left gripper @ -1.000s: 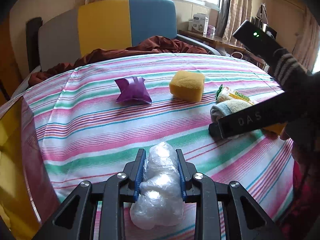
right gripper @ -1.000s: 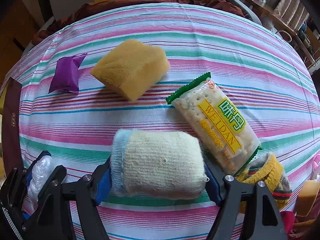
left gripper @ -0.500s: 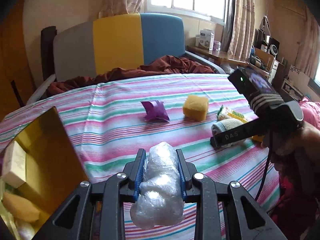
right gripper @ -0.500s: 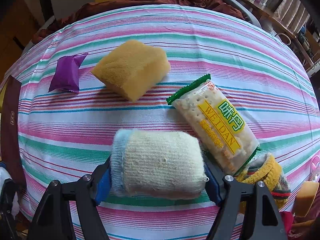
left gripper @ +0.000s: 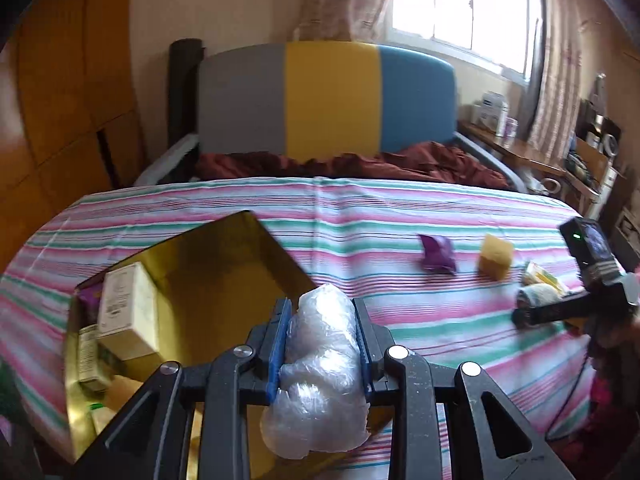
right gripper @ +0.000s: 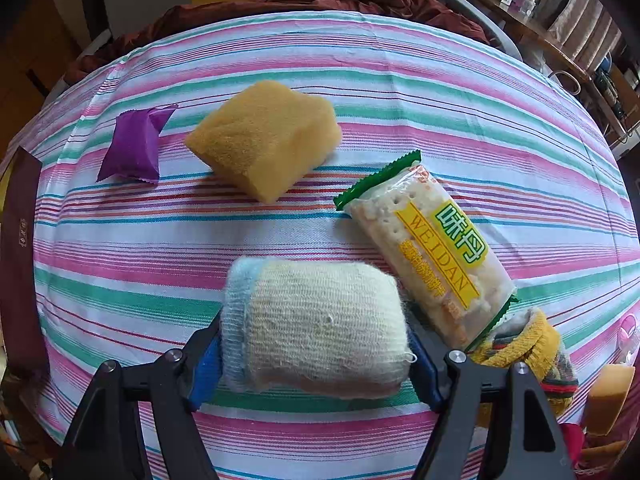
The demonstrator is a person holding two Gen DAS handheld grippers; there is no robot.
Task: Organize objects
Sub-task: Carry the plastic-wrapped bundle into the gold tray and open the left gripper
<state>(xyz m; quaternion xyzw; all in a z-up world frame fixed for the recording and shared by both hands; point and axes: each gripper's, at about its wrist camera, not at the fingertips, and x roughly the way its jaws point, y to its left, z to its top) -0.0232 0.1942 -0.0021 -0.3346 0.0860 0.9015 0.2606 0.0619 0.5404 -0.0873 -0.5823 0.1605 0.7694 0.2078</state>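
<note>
The left tongs (left gripper: pixel 320 344) are clenched on a crumpled clear plastic bundle (left gripper: pixel 320 376), which is pinched between the blue pads (left gripper: pixel 278 344) and bulges out above and below them. These tongs are raised off the bed (left gripper: pixel 360 208) and point roughly level across it toward the headboard (left gripper: pixel 328 100). Below and to the left of them sits an open gold-lined box (left gripper: pixel 224 264); a cream carton (left gripper: pixel 126 316) lies in its left part, with other small items under it that are too blurred to name.

The right tongs (right gripper: pixel 316 344) are low over the striped bedsheet (right gripper: pixel 360 64), angled down, and grasp a rolled cream-and-pale-blue sock (right gripper: pixel 316 324) by its two ends. Whether the sock rests on the sheet or is lifted slightly cannot be told. Just to the right of these tongs, touching the sock's end, lies a Weidan cracker packet (right gripper: pixel 432 252), slanted away to the upper left. Its near end rests on a yellow striped sock (right gripper: pixel 532 344) beside the right finger. Ahead of the tongs lies a yellow sponge (right gripper: pixel 264 136), and to its left, apart from it, a purple wrapper (right gripper: pixel 134 146).

In the left view the right tongs (left gripper: pixel 532 312) appear far to the right, held by a hand (left gripper: pixel 616 320) at the frame's edge.
</note>
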